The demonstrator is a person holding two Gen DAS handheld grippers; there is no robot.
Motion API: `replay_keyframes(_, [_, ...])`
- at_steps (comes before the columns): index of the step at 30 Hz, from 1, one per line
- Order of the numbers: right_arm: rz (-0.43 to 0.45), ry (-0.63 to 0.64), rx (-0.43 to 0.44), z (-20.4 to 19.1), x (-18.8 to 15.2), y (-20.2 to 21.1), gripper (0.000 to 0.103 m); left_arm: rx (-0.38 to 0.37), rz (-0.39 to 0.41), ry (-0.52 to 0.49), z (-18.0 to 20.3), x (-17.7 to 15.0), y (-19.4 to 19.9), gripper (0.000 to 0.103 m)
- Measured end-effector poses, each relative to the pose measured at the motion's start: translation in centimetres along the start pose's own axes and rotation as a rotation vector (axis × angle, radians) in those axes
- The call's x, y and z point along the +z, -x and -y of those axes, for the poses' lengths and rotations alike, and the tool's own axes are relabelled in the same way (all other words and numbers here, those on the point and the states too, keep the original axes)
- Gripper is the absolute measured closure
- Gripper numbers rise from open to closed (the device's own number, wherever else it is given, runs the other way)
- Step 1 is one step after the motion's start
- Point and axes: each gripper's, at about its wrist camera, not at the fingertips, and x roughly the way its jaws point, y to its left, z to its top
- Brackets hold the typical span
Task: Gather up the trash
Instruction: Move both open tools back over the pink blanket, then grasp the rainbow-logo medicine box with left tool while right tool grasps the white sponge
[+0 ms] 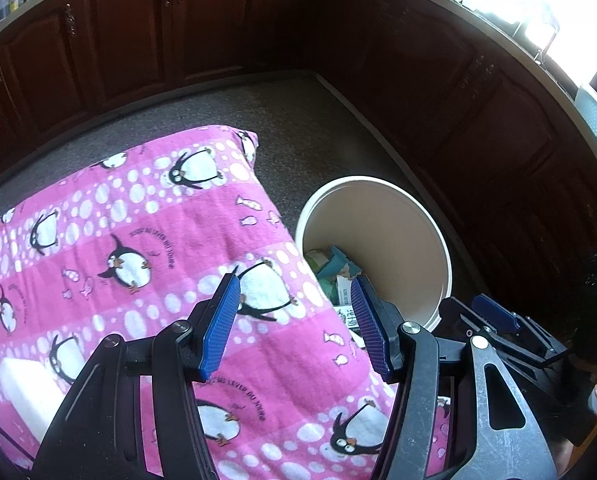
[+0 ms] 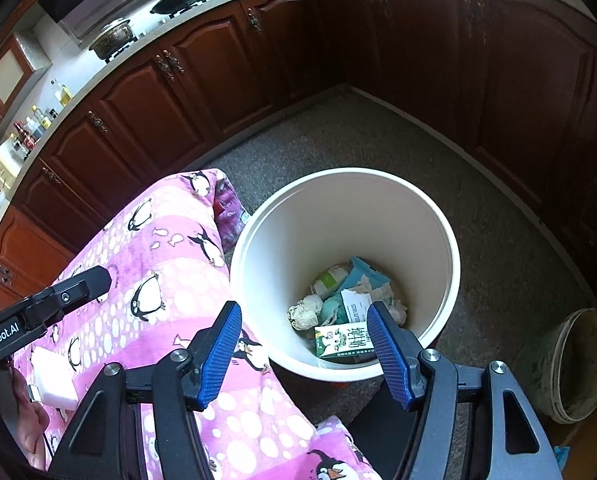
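Note:
A white bin stands on the floor beside a surface covered by a pink penguin cloth. Inside it lie a green milk carton, crumpled paper and blue-green wrappers. My right gripper is open and empty above the bin's near rim. My left gripper is open and empty over the cloth's right edge, with the bin just beyond. A white block lies on the cloth; it also shows in the left wrist view.
Dark wooden cabinets line the far side and the right. A dirty grey bucket sits on the speckled floor to the right of the bin. The left gripper's body shows at the left. The right gripper's body shows at the right.

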Motion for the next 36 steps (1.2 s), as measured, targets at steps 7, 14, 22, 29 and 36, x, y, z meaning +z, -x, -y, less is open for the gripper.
replay_keyframes(7, [0.026,0.034,-0.011,-1.6,0.0,0.9,0.036,0.019,0.018,0.004,-1.5,-1.3,2.1,0.047])
replay_keyframes(14, [0.039,0.069,-0.01,-3.5,-0.4,1.8,0.036,0.059,0.024,0.02,-4.2,-2.1,4.5,0.047])
replay_keyframes(22, [0.037,0.146,0.027,-7.2,-1.2,2.7,0.035,0.104,0.037,0.08,-9.8,-4.5,8.4,0.047])
replay_keyframes(29, [0.005,0.236,0.112,-12.7,-2.9,2.4,0.031,0.159,0.038,0.161,-16.7,-7.4,12.2,0.047])
replay_keyframes(36, [-0.104,0.322,0.238,-18.8,-5.5,0.5,0.031,0.198,0.01,0.209,-22.7,-11.2,15.4,0.047])
